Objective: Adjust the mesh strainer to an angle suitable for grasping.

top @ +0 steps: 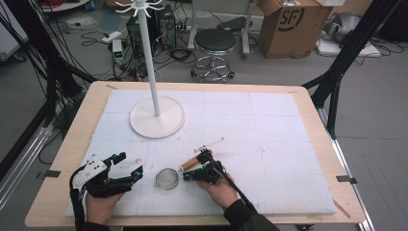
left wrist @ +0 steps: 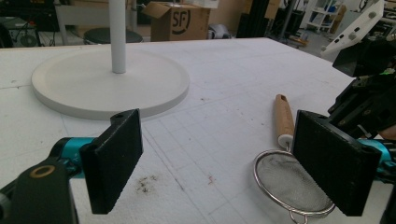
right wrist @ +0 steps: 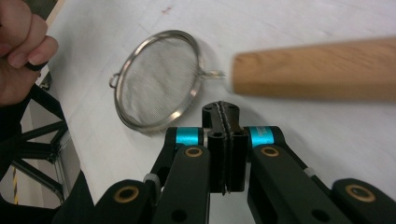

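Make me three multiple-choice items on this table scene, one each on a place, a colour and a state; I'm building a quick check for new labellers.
1. Where does the strainer lie?
A. On the stand's base
B. On the white mat between the two hands
C. On the floor by the stool

2. What colour is the strainer's handle?
A. Light brown wood
B. Black
C. Blue

3. How do the right tongs stand?
A. Wide open around the mesh
B. Shut on the handle
C. Shut, with nothing between them

Answers:
1. B: the high view shows it on the mat, between the left tongs and the right ones.
2. A: the right gripper view shows a pale wooden handle.
3. C: their jaws meet flat, and the handle lies just beyond them.
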A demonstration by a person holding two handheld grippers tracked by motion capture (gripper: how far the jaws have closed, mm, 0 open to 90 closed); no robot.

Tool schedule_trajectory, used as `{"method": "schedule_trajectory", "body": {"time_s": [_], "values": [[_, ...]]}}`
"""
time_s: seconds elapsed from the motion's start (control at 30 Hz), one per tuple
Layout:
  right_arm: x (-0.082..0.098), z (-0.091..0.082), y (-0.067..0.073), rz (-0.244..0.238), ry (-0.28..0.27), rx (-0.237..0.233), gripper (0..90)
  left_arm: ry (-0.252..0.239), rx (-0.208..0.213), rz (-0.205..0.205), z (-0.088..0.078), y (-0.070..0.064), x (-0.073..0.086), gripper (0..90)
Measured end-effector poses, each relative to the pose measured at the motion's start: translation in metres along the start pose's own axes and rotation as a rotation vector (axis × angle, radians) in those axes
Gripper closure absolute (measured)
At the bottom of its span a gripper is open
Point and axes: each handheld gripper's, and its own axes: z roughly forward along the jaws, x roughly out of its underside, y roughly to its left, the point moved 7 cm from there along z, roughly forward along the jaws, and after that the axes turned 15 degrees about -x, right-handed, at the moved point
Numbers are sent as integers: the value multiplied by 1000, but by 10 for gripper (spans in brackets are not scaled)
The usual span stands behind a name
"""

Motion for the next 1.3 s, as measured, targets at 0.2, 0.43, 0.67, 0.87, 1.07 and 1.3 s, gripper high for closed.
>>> {"method": "schedule_trajectory", "body": {"time_s": [0.2,0.43,0.67,0.87,1.07,1.3], "values": [[4,-31,-23,47,-52,43,899,1,2,1,1,-1,0,170],[-4,-46,-44,81,-121,53,900,-4,3,7,2,1,-1,171],[-9,-44,-48,94,-139,36,900,1,9,-4,3,4,1,171],[-14,-42,-51,92,-145,39,900,1,5,-7,2,5,1,171],[-22,-37,-52,77,-153,61,900,11,6,4,4,2,1,171],[-22,-48,-48,55,-237,67,591,14,10,11,6,-2,1,171]]}}
